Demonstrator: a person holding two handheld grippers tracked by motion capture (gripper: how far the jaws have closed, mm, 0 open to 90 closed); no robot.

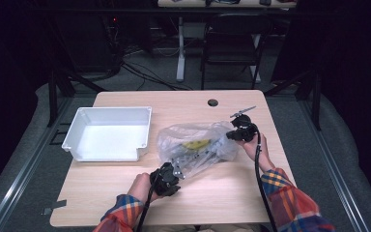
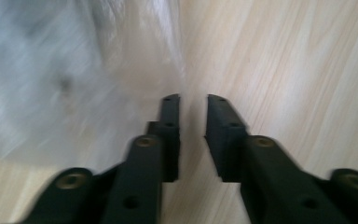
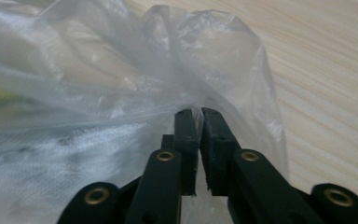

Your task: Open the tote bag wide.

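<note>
The clear plastic bag (image 1: 193, 145) lay mid-desk (image 1: 125, 193), no writing legible. The right gripper (image 3: 196, 112) pinched its edge, jaws nearly closed. The left gripper (image 2: 193, 100) stood slightly apart beside it, holding nothing.

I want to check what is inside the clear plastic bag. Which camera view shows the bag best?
The high view: the whole plastic bag lies on the table, with yellow and grey contents showing through. The right gripper view shows a crumpled edge of the bag from close up, at the claw tips. The left gripper view shows it as a blur.
</note>
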